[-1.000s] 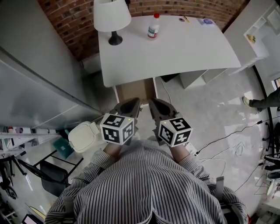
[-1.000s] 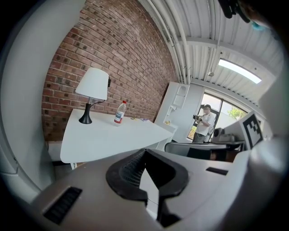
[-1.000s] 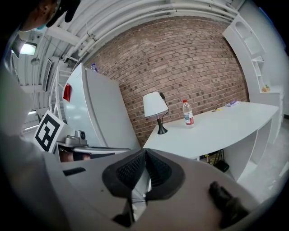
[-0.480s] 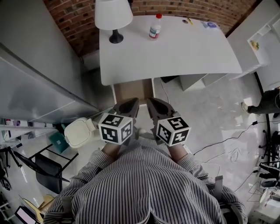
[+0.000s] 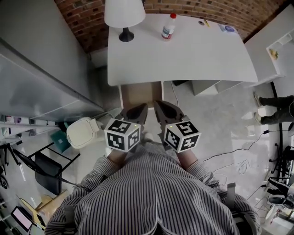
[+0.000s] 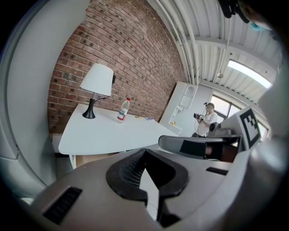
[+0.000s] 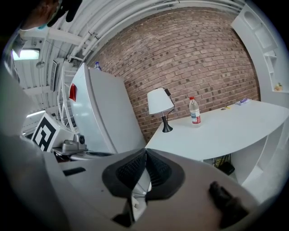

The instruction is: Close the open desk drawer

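1. L gripper (image 5: 137,111) (image 6: 145,151): ribbed black pads meet at the tips, w/ a narrow wedge-shaped gap behind them. Nothing between the jaws.
2. R gripper (image 5: 166,110) (image 7: 145,150): same config. Tips pressed together, no object held.
3. Both grippers are held side by side in front of the person's grey-striped shirt (image 5: 156,193), marker cubes facing up and jaws pointing toward the desk.
4. Task item: open desk drawer (image 5: 141,94) (image 6: 88,159) w/ brown wooden interior. It is pulled out from under the near edge of the white desk (image 5: 183,50) (image 6: 104,133) (image 7: 216,131), toward the person and left of desk centre.
5. In the head view both sets of jaw tips lie at the drawer's near end. Contact w/ the drawer front can't be told.
6. Desk top, far side:
   - black-stemmed lamp w/ white shade (image 5: 124,11) (image 6: 97,81) (image 7: 160,101) at the left corner;
   - clear plastic bottle w/ red cap (image 5: 168,26) (image 6: 122,110) (image 7: 194,110), upright, right of the lamp and apart from it.
7. Red brick wall (image 5: 87,23) (image 6: 122,54) (image 7: 198,54) runs behind the desk.
8. Cream lidded bin (image 5: 83,132) stands on the floor left of the L gripper.
9. A second person (image 6: 205,119) stands well beyond the desk.
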`<state>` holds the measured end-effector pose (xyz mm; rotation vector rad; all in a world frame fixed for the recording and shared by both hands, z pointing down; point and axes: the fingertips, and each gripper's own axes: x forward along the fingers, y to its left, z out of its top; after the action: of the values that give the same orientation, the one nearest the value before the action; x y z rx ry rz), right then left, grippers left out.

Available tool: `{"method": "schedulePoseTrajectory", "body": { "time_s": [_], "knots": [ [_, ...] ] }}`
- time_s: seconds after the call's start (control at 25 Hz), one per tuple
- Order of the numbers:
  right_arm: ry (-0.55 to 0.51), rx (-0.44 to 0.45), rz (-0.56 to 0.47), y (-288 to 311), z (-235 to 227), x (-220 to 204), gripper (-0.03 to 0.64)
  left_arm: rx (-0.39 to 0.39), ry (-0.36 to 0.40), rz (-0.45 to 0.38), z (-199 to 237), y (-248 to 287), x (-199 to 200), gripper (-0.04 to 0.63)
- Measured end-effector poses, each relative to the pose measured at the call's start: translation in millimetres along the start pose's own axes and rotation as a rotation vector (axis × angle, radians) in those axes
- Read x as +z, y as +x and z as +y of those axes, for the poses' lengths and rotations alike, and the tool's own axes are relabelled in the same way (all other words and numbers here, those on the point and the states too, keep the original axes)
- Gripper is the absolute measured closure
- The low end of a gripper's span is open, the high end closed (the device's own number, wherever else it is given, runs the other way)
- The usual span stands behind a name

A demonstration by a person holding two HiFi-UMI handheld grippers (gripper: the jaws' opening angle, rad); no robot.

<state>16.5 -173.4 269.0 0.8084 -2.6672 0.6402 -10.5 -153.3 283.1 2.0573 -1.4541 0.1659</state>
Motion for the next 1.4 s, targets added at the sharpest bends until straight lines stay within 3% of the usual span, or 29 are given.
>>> {"method": "schedulePoseTrajectory", "body": {
  "time_s": [1.16, 1.4],
  "knots": [
    [0.087, 0.040, 0.153, 45, -29, -58, 0.600, 0.070, -0.120, 0.131, 55, 29, -54, 0.583],
    [0.122, 0.061, 0.174, 55, -36, -79, 0.601, 0.080, -0.112, 0.160, 65, 41, -70, 0.583]
  ]
}}
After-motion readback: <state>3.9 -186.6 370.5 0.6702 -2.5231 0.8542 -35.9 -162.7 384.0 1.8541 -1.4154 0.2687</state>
